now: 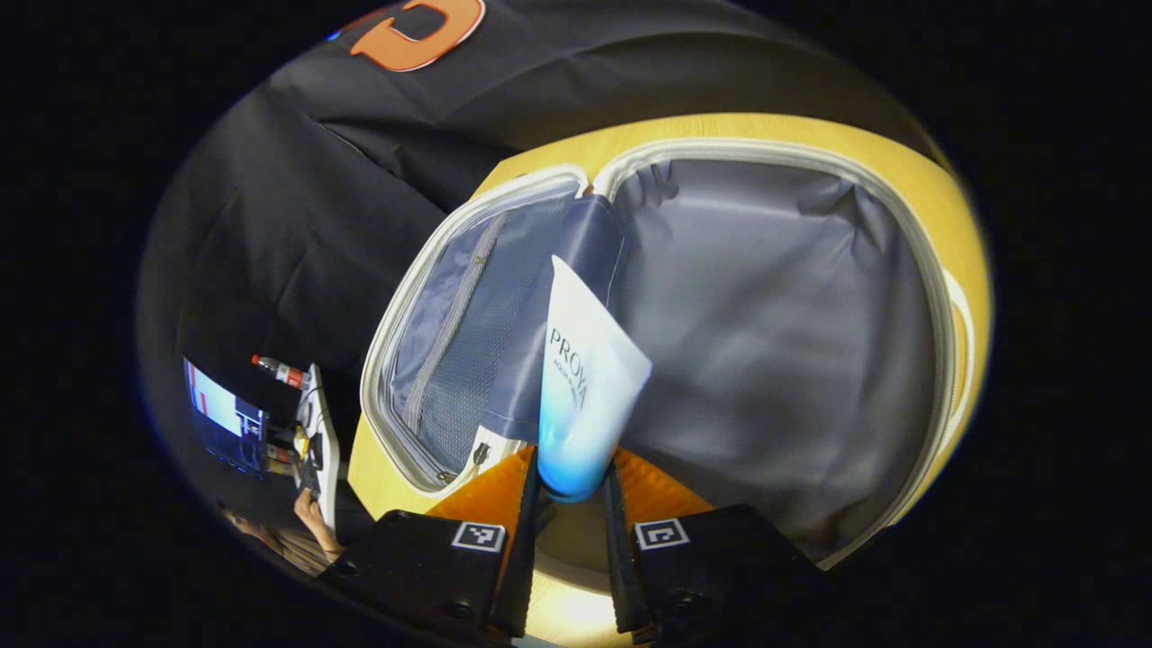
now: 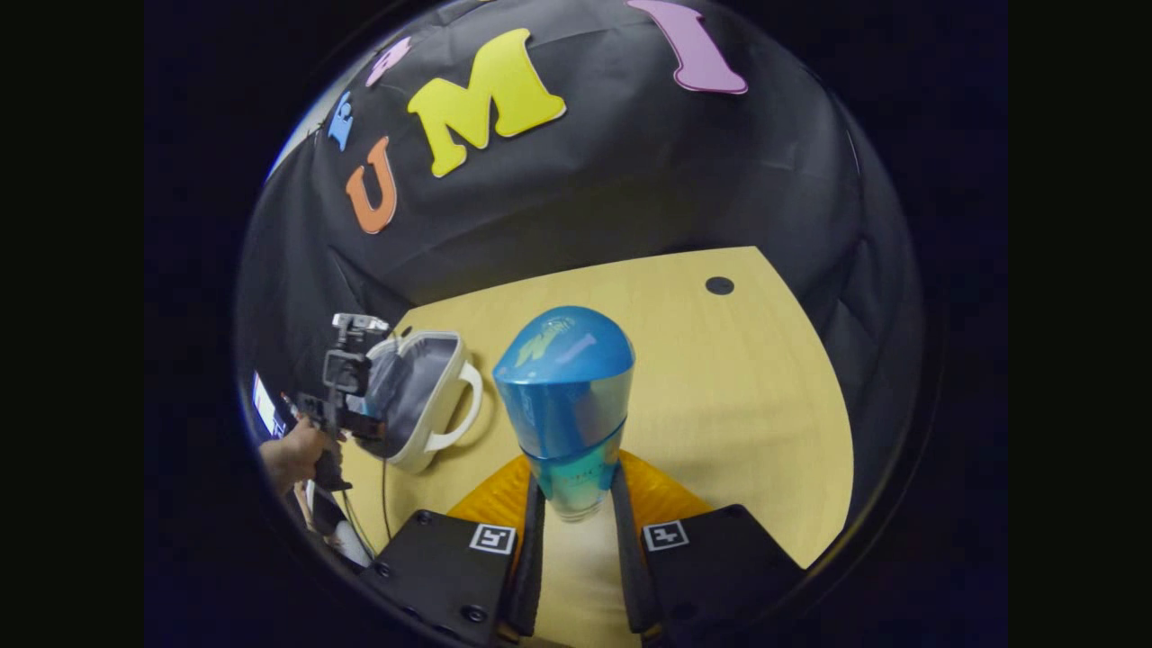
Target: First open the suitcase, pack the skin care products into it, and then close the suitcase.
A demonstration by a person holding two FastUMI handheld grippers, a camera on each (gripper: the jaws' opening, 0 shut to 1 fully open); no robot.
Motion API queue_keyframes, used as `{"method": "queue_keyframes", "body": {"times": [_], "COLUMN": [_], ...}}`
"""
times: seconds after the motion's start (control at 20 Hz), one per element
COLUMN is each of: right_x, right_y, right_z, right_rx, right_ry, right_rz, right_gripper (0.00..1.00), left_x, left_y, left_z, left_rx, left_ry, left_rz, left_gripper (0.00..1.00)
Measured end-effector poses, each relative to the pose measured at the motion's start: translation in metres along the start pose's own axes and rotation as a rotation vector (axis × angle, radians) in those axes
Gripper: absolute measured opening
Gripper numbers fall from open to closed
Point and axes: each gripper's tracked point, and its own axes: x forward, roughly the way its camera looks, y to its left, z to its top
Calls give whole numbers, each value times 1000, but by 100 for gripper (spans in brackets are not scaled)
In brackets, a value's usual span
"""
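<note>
Both your grippers clamp skin care items.
Left gripper [image 1: 571, 490] pinches a soft white-to-blue plastic tube [image 1: 587, 396]; right gripper [image 2: 576, 504] clasps a slippery, rigid blue domed bottle [image 2: 567, 405] low.

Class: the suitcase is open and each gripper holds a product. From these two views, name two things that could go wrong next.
1. The left gripper pinches the tube only at its lower end above the open suitcase; it could swing or slip out.
2. The right gripper holds the bottle by its narrow end over the table, well away from the suitcase; it might tip in transit.
</note>
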Motion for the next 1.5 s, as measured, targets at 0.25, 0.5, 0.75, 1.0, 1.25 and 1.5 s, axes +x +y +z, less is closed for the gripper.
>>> {"method": "queue_keyframes", "body": {"times": [0.25, 0.5, 0.75, 1.0, 1.25, 1.5], "right_x": [-21, -39, -48, -53, -45, -8], "right_y": [-7, -26, -27, -4, 46, 133], "right_z": [-7, -15, -22, -21, -8, 22], "right_rx": [-7, 4, 22, -43, -140, -247], "right_ry": [-3, -6, -20, -40, -61, -84], "right_rz": [15, -3, -2, 21, 67, 138], "right_gripper": [35, 35, 35, 34, 34, 34], "left_x": [9, 10, 7, -5, -47, -127], "left_y": [-5, -9, -11, -22, -15, 32], "left_z": [-8, -9, -8, -3, 26, 44], "left_rx": [-72, -51, -23, -35, -93, -271], "left_ry": [185, 237, 229, 177, -46, -400], "left_rz": [47, 71, 39, -72, -184, -353], "left_gripper": [38, 42, 45, 73, 99, 99]}}
